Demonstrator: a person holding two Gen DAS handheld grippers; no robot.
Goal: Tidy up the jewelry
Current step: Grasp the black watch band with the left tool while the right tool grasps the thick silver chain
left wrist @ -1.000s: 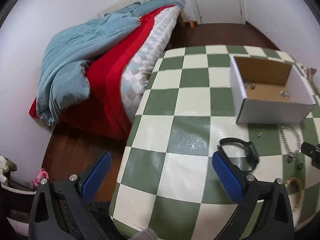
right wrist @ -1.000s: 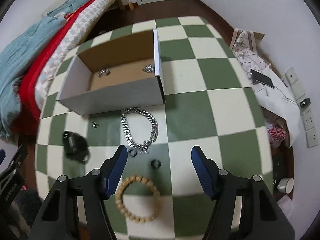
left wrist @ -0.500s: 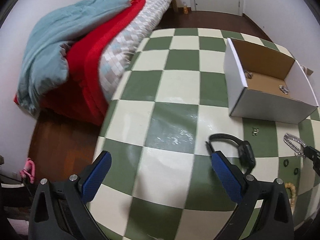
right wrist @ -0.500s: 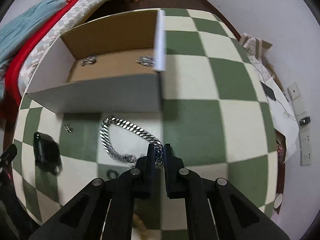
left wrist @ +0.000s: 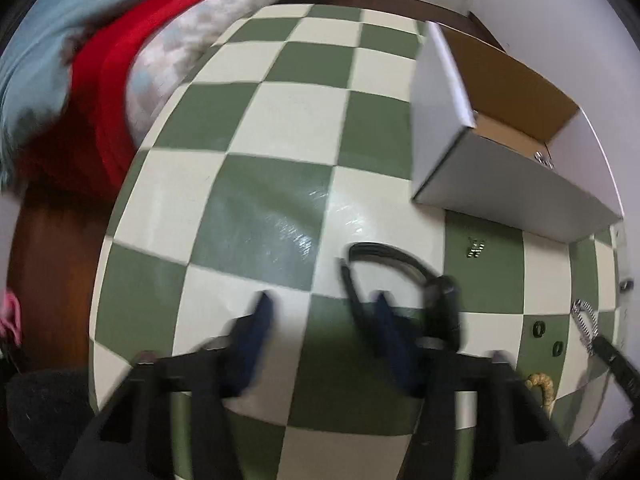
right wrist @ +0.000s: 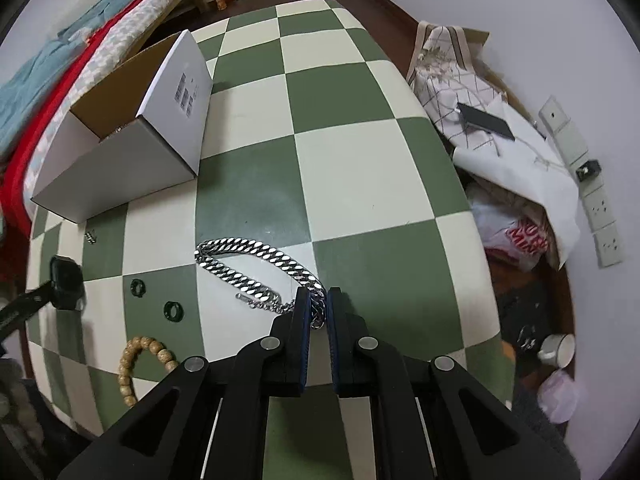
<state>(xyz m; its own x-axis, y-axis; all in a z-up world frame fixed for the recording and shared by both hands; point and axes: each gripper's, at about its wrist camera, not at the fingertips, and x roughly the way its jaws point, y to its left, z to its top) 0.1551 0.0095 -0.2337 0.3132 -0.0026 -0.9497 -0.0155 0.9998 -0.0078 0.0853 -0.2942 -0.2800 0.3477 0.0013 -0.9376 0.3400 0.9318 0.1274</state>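
Note:
My right gripper (right wrist: 318,308) is shut on one end of the silver chain (right wrist: 248,260), which trails left across the checkered table (right wrist: 360,168). My left gripper (left wrist: 324,320) is open, its fingers blurred, with the strap of the black watch (left wrist: 440,296) at its right finger. The watch (right wrist: 66,278) also shows at the left edge of the right wrist view. The white cardboard box (right wrist: 120,156) stands at the back left with small silver pieces inside. Two dark rings (right wrist: 138,286) (right wrist: 174,311) and a wooden bead bracelet (right wrist: 136,364) lie on the table.
A small silver earring (left wrist: 476,248) lies in front of the box (left wrist: 500,176). A bed with red and blue blankets (left wrist: 80,40) is left of the table. Bags, a phone (right wrist: 484,120) and a cup (right wrist: 558,350) sit on the floor at the right.
My right gripper has dragged the chain's end to the right and pulled back. My left gripper has moved forward to the watch and its jaws have narrowed.

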